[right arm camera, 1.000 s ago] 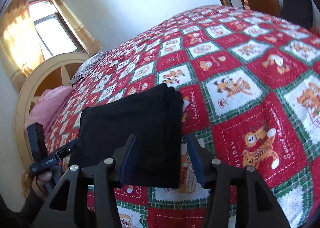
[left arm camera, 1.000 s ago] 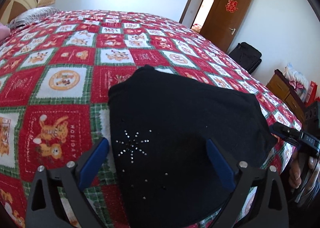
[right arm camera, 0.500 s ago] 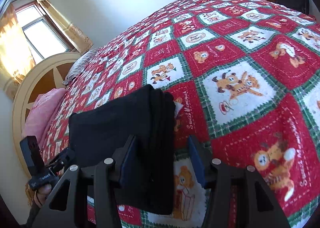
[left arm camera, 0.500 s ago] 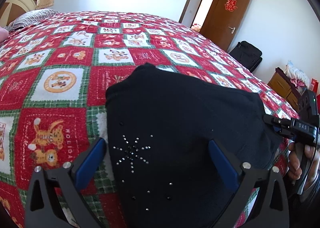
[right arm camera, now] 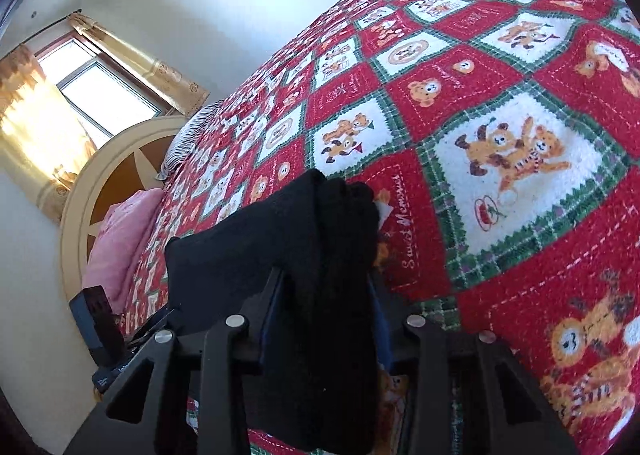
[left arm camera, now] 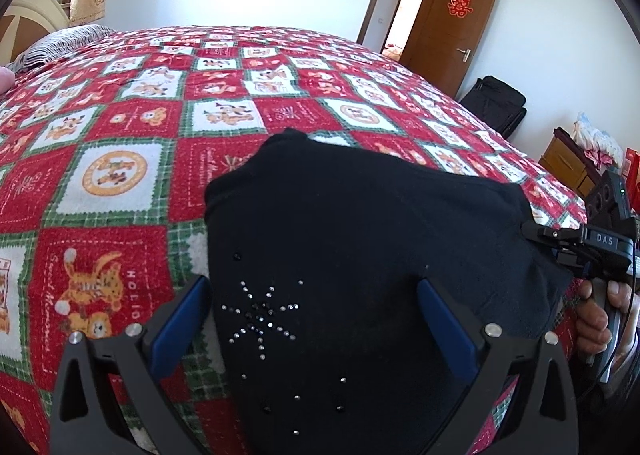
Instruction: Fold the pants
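Observation:
Black pants point(left arm camera: 360, 255) folded into a thick stack lie on the red patterned bedspread point(left arm camera: 120, 135), with a rhinestone star on top. My left gripper point(left arm camera: 312, 319) is open, its blue pads wide apart over the near edge of the stack. My right gripper point(right arm camera: 324, 303) is at the stack's right end point(right arm camera: 320, 255), and its fingers stand on either side of the layered edge, the cloth filling the gap between them. The right gripper also shows in the left wrist view point(left arm camera: 560, 235) at the stack's right edge.
The bed fills both views. A headboard point(right arm camera: 100, 183) and pink pillow point(right arm camera: 116, 239) stand at the head end. A brown door point(left arm camera: 452, 23), black bag point(left arm camera: 496, 103) and wooden cabinet point(left arm camera: 568, 163) stand beyond the bed's far side.
My right gripper has moved forward onto the stack's right edge, which now sits between its fingers. My left gripper has edged slightly forward over the pants and stayed open.

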